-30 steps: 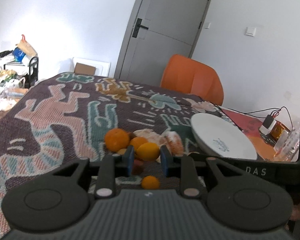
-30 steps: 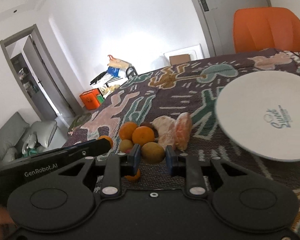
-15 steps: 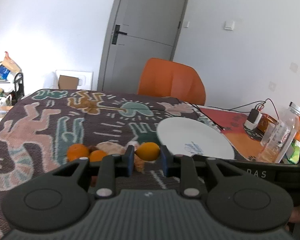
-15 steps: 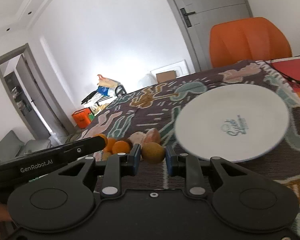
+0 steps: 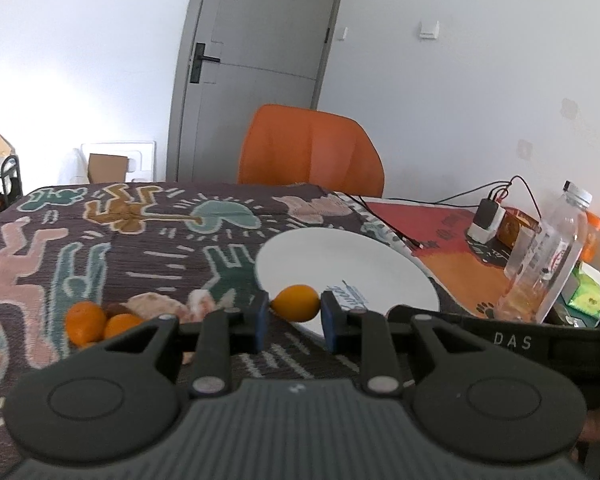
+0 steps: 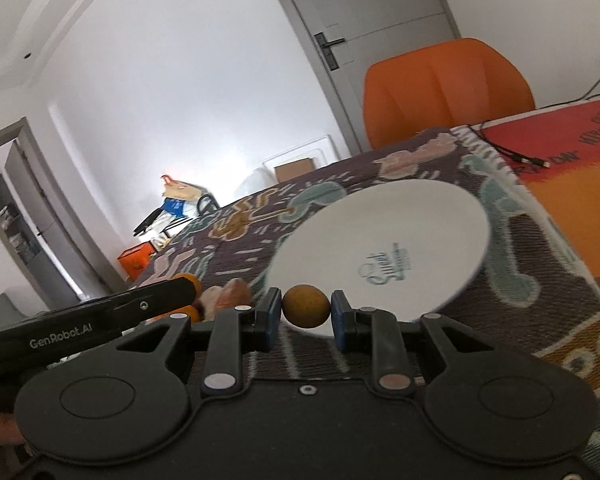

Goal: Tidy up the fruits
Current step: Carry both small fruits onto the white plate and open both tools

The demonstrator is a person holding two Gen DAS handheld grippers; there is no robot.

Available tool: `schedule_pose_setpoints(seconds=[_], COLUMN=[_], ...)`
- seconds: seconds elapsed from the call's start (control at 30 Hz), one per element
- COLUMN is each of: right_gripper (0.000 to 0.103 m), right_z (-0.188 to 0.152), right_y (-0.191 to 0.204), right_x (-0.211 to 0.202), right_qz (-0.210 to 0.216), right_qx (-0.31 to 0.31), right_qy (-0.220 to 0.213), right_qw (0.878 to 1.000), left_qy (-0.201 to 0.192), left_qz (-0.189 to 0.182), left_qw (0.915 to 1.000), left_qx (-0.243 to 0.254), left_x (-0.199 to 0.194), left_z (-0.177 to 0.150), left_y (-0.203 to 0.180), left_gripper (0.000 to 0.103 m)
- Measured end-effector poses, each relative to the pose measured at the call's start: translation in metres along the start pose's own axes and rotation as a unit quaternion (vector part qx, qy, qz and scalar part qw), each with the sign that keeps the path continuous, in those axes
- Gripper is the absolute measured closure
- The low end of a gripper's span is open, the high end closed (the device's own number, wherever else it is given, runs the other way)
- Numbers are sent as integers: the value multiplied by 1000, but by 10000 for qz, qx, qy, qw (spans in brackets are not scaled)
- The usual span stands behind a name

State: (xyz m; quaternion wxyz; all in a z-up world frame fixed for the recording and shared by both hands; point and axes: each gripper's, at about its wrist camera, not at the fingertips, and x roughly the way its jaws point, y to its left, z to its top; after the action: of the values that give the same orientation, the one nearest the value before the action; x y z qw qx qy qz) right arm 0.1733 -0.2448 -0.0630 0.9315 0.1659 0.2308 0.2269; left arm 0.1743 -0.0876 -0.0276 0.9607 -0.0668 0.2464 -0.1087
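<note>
**Both grippers carrying fruit at the white plate**

Left wrist view first: the left gripper [image 5: 295,312] has its blue pads clamped on a yellow-orange citrus fruit [image 5: 296,303], so it's got a proper grip on it. The fruit sits right over the near edge of the white plate [image 5: 340,256]. Everything else I'll place off that plate. To the left of it on the patterned tablecloth [image 5: 140,240] is the rest of the fruit pile [image 5: 112,320]: two oranges, something dark, and some pale pinkish pieces I can't identify. Behind the plate stands an orange chair [image 5: 312,148], and to the right of it a clear plastic bottle [image 5: 548,256] and a charger with cables [image 5: 486,220] on a red-orange mat [image 5: 440,232].

Right wrist view: the right gripper [image 6: 306,316] is clenched on a round brownish-yellow fruit [image 6: 305,305], also hanging at the plate's [image 6: 380,236] near rim. The left gripper's dark body [image 6: 84,320] pokes in left of the plate, in front of the fruit pile [image 6: 220,296]. The chair [image 6: 444,88] is behind the plate here too.
</note>
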Motion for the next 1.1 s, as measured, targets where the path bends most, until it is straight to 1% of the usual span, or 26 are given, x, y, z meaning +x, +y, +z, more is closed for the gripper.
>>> schedule_pose_setpoints(seconds=[0.2,0.37,0.43,0.47,0.5,0.73,0.8,0.83,0.97,1.1], right_gripper=[78,78,75,71,71,71,71,70,65,60], right_z=[0,1,2,2,2,2,2,2,1,1], right_y=[-17,-29,-32,-32,-32,-36,-38,-38,-37,-36], right_x=[3,4,4,4,4,-8,-11,-12,-14,-14], right_qz=[-237,-319,-333,-343,-387,-334,-318,-319,-331,-349], right_qx=[34,130,149,134,97,213,261,268,260,274], right_qy=[-48,-86,-128,-137,-135,-251,-270,-269,-307,-330], right_qw=[9997,9994,9993,9992,9991,9989,9988,9988,9986,9985], left_qy=[144,235,267,284,299,414,358,341,290,183], left_qz=[-75,-123,-144,-157,-160,-203,-148,-97,8,132], left_qw=[9999,9996,9995,9994,9993,9986,9990,9992,9996,9997], left_qx=[57,136,123,130,154,245,226,206,-2,-72], left_x=[21,37,42,45,48,64,65,64,58,48], left_z=[0,1,2,2,2,6,7,8,9,9], left_y=[-9,-16,-19,-20,-21,-31,-31,-31,-22,-12], left_gripper=[77,77,77,77,77,76,68,67,52,45])
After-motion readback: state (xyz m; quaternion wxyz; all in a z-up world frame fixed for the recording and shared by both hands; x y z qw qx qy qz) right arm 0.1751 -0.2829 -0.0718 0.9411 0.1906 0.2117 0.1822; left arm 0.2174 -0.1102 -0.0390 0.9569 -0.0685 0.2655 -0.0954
